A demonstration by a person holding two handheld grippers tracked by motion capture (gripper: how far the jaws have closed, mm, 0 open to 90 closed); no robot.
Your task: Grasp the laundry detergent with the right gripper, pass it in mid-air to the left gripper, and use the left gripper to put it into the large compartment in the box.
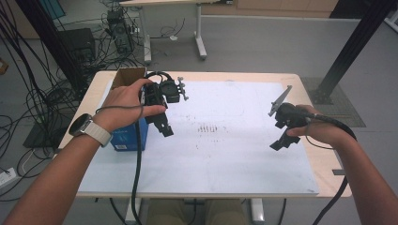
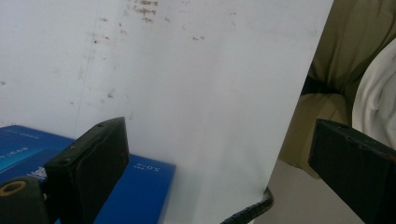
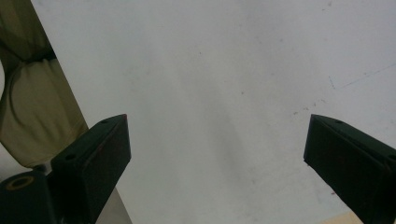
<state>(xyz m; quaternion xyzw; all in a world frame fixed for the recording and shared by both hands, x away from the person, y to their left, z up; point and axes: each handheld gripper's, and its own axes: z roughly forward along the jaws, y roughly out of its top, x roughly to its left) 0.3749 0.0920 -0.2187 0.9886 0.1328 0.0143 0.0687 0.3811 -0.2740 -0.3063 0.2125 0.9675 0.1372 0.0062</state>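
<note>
Hovering above the white sheet (image 1: 225, 154) on the tabletop (image 1: 324, 161), both grippers hold nothing. Left gripper (image 1: 165, 130): fingers (image 2: 88, 168) spread wide, pointing down toward the person. Blue box (image 1: 129, 137) lies just beside it, on the left edge of the sheet, partly under the left hand (image 1: 124, 105); long axis hard to judge. Left hand clearly nearer. Right gripper (image 1: 281, 140): fingers (image 3: 93, 161) also wide apart, well away from the box, over bare sheet. Likely next: left gripper drops onto the box.
</note>
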